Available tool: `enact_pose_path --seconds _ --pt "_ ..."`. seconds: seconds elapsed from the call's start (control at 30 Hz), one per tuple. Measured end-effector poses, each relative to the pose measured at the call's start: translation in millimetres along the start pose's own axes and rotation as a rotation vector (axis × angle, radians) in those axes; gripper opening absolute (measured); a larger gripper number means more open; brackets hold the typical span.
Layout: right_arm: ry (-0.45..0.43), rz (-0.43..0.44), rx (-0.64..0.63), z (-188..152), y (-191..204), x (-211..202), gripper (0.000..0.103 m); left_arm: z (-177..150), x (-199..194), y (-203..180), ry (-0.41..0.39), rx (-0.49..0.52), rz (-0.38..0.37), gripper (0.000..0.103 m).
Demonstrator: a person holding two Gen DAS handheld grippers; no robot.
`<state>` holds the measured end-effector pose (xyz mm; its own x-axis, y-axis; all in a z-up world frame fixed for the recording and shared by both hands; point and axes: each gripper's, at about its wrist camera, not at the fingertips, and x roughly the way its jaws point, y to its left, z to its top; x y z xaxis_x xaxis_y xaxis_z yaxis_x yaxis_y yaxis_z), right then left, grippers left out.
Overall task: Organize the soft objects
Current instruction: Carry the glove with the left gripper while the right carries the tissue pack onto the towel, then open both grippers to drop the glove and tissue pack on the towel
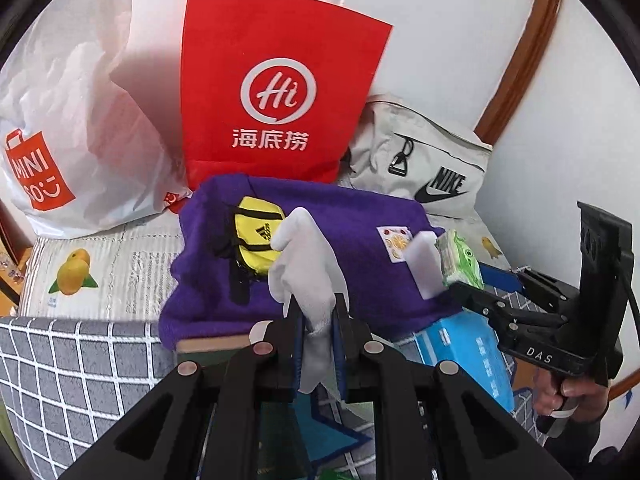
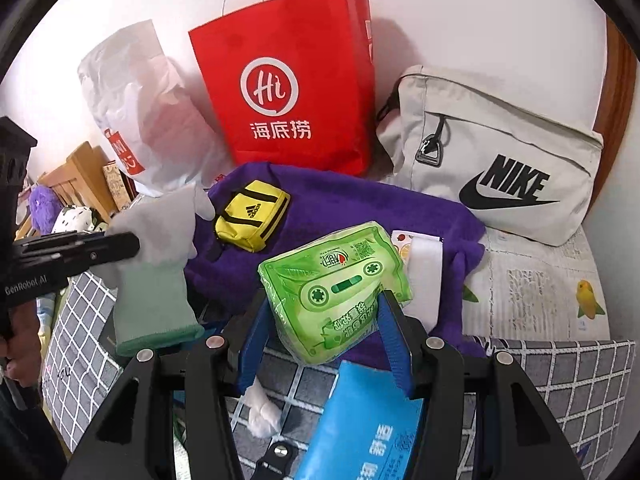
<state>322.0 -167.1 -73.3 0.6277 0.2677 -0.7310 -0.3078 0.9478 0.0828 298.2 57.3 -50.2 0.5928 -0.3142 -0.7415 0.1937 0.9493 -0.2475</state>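
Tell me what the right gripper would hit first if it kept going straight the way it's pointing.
Probably the purple towel, which lies just beyond the green tissue pack held in the right gripper. The red paper bag stands farther back. Depth is hard to judge.

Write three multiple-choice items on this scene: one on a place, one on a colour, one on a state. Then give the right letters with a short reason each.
1. Where does the yellow pouch lie?
A. on the purple cloth
B. inside the red bag
C. on the Nike bag

2. What colour is the tissue pack?
A. blue
B. green
C. orange

3. What does the left gripper do?
A. stands open
B. pinches a white glove
C. grips the pouch

Key: 1 A, the pouch rests on the purple cloth. 2 B, its wrapper is bright green. 3 B, the glove is clamped between its fingers.
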Motion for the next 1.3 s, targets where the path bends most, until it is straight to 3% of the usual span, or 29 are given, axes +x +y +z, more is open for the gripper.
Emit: enact_pose_path --seconds 0.57,0.93,1.17,1.27,1.3 --pt "0.089 -0.035 0.007 10 -23 53 0.053 40 55 4 0.035 -0.020 0.010 0.013" --pt "0.143 -0.039 0.000 15 -30 73 0.053 52 103 8 0.094 -0.007 0.115 0.013" --pt "0.181 -0.030 -0.016 14 -27 82 0.054 49 113 11 0.126 0.004 0.152 0.013" --pt "0.200 -0.024 -0.005 13 -27 87 0.054 48 112 13 0.134 -0.003 0.152 0.021" --pt "0.206 -0.022 0.000 13 -27 88 0.054 48 112 12 0.136 -0.003 0.154 0.030"
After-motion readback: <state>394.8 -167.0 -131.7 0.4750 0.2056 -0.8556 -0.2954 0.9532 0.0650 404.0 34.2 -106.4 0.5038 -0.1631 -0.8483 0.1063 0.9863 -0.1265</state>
